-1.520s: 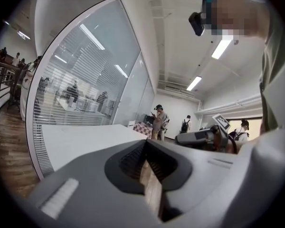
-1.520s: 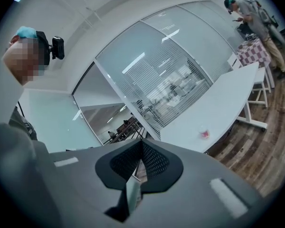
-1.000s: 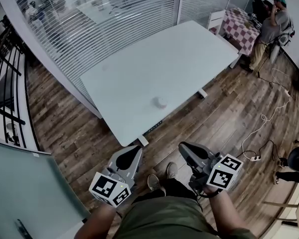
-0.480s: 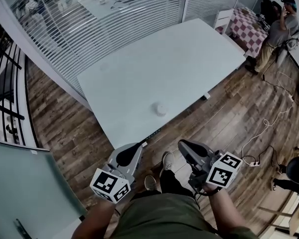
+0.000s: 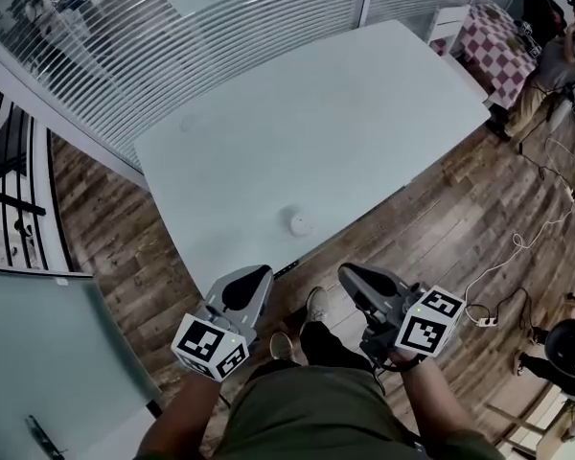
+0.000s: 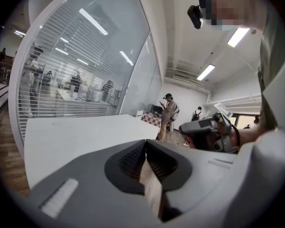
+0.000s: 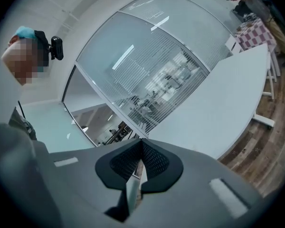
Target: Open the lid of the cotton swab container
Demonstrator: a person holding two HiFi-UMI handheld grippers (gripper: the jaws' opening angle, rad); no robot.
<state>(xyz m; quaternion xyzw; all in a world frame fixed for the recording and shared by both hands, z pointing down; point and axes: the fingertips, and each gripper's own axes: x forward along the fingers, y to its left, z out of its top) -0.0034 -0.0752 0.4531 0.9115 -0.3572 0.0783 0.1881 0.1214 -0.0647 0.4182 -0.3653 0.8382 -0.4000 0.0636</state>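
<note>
**Q:** What surface and room are shown?

**A:** A white rectangular table (image 5: 316, 113) with a smooth, matte top, standing on a floor (image 5: 431, 218) of dark wood planks. Behind its far side runs a glass partition (image 5: 201, 17) lined with thin horizontal slats. At the far right are a checked cloth (image 5: 503, 41) and a standing person (image 5: 554, 65). A white cable (image 5: 527, 242) loops across the planks on the right, and a frosted pale-green panel (image 5: 48, 353) fills the near left.

**Q:** Where is the cotton swab container?

**A:** The cotton swab container (image 5: 300, 223) is a small, round, white thing standing alone on the table, close to its near edge (too small here to make out the lid's seam).

**Q:** And the grippers?

**A:** The left gripper (image 5: 252, 278) and right gripper (image 5: 351, 275) are grey, wedge-shaped shells, each carrying a cube with black-and-white square markers. They are held side by side over the floor, nearer than the table's edge and well apart from the container.

**Q:** How do the jaws stand?

**A:** In the left gripper view the ribbed dark pads (image 6: 133, 159) meet along one line, with nothing between them. The right gripper view shows the same: its pads (image 7: 154, 161) are pressed together and the gripper holds nothing.
</note>
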